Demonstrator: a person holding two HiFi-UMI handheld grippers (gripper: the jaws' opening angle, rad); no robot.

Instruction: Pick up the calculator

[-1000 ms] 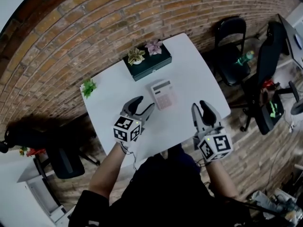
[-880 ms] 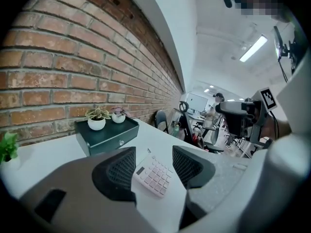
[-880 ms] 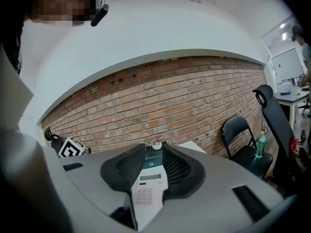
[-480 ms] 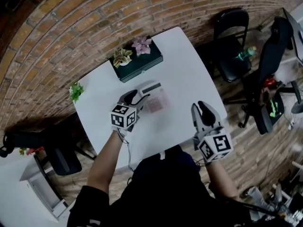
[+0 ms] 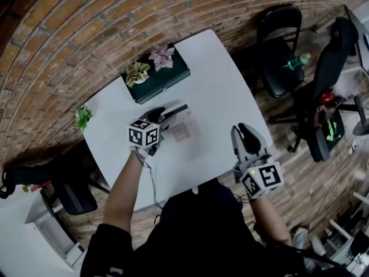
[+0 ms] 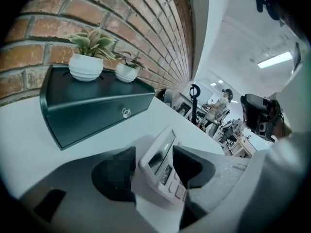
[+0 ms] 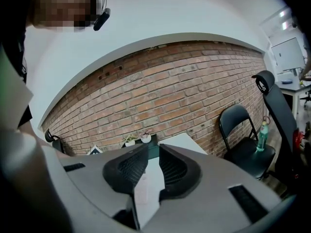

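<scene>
Left gripper view: calculator (image 6: 163,165) sits between the jaws of the left gripper (image 6: 153,160), display end away from the camera, keys toward it. Long axis runs roughly along the gripper's pointing line, slewed a bit right, so the jaws straddle its width. Jaws apart; thin gap shows at the left pad, right pad hides the far edge, so it looks not yet clamped. Calculator lies flat on the table (image 5: 225,103), mid-table in head view, just ahead of the left cube.

Right gripper (image 5: 244,136) is well apart, near the table's front right edge. Its jaws are narrow and closing with nothing between them. Left is clearly the nearer hand.

Box (image 6: 92,113) with two plants (image 6: 87,57) stands behind the calculator, near but apart. Nothing blocks the close or a straight lift. Risk by my read: a slewed grip twisting the calculator.
</scene>
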